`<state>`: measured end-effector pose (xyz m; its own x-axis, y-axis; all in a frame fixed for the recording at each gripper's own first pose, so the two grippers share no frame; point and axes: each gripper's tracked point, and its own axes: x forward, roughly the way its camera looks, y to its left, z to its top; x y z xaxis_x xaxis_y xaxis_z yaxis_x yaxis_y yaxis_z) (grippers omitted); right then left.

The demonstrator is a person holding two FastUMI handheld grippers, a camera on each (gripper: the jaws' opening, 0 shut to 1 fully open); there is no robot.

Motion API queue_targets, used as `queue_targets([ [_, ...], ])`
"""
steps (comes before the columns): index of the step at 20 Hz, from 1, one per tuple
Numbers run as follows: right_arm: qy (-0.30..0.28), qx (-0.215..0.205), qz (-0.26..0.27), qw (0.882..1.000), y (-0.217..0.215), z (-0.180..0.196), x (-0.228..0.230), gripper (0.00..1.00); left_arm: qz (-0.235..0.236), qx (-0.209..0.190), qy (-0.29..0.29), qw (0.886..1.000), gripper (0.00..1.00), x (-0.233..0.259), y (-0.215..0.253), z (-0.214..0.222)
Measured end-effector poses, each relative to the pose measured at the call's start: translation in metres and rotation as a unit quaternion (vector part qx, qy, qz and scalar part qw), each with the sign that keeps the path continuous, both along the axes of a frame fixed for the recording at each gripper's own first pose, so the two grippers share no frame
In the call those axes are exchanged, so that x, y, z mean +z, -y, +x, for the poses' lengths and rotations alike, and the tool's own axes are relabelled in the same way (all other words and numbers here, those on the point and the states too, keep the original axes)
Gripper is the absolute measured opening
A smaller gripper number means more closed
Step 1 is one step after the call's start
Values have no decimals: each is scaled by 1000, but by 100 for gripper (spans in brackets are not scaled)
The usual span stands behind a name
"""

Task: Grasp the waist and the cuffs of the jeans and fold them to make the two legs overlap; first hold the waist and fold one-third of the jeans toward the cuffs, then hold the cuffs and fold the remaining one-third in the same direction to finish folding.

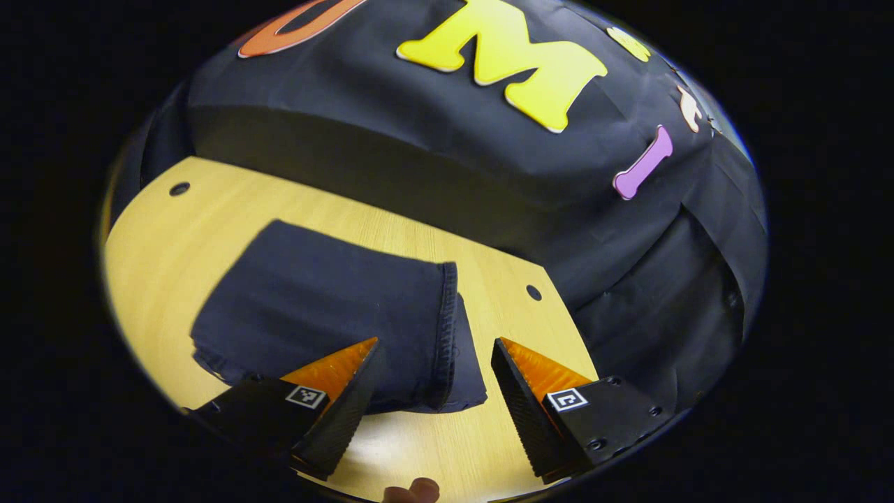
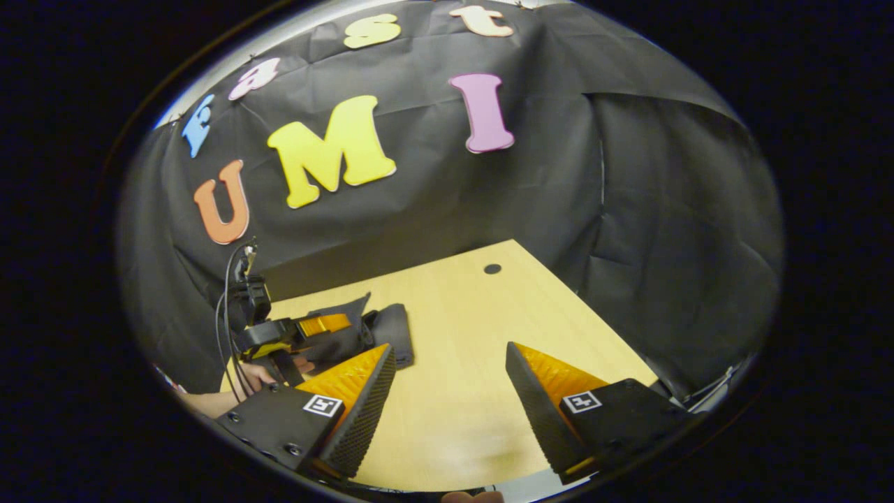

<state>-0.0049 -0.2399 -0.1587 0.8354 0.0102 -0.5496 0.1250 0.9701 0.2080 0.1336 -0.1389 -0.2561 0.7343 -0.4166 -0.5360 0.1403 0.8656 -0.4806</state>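
Note:
The dark blue jeans (image 1: 328, 300) lie folded into a compact stack on the wooden table (image 1: 167, 258), a stitched hem edge running down the stack's right side. My left gripper (image 1: 436, 363) hovers open just above the stack's near right corner, nothing between its fingers. In the right gripper view the folded jeans (image 2: 377, 328) sit at the far left of the table (image 2: 475, 335), with the left gripper (image 2: 311, 327) and the hand holding it beside them. My right gripper (image 2: 450, 367) stands open over bare wood, well to the right of the jeans.
Black cloth walls close off the table's far and right edges. Small round holes mark the tabletop's far corners (image 1: 179, 188), (image 1: 533, 292), (image 2: 492, 269). A fingertip (image 1: 415, 489) shows at the bottom of the left gripper view. A cable (image 2: 227, 307) hangs from the left gripper.

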Motion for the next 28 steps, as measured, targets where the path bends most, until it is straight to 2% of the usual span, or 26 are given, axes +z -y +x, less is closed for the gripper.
queue_targets([
  [3,42,45,-35,997,-36,32,22,98,42,28,88,995,99,73,-50,1],
  [5,76,73,-55,993,-64,54,43,96,72,54,143,986,99,128,-86,-4],
  [6,97,82,-64,990,-78,61,56,98,88,61,168,980,98,151,-99,-6],
  [10,183,87,-97,974,-122,79,117,98,143,99,252,952,98,231,-146,-29],
  [12,210,88,-103,968,-139,79,134,92,164,114,281,939,98,253,-160,-43],
  [15,229,83,-111,963,-150,78,142,93,177,126,301,929,100,267,-170,-63],
  [17,232,67,-115,964,-150,74,140,93,178,135,303,926,100,269,-175,-69],
  [18,235,60,-117,963,-151,71,140,93,177,138,299,927,98,266,-177,-75],
  [20,244,52,-120,961,-153,67,140,93,169,137,286,933,100,255,-177,-85],
  [25,247,47,-122,960,-153,66,137,93,166,141,273,937,98,249,-180,-97],
  [26,242,47,-121,962,-152,68,134,96,169,142,272,937,98,249,-182,-95],
  [27,239,49,-119,962,-153,69,133,93,171,143,272,936,98,250,-184,-95],
  [28,237,50,-116,963,-153,70,133,99,173,145,274,935,98,252,-186,-97],
])
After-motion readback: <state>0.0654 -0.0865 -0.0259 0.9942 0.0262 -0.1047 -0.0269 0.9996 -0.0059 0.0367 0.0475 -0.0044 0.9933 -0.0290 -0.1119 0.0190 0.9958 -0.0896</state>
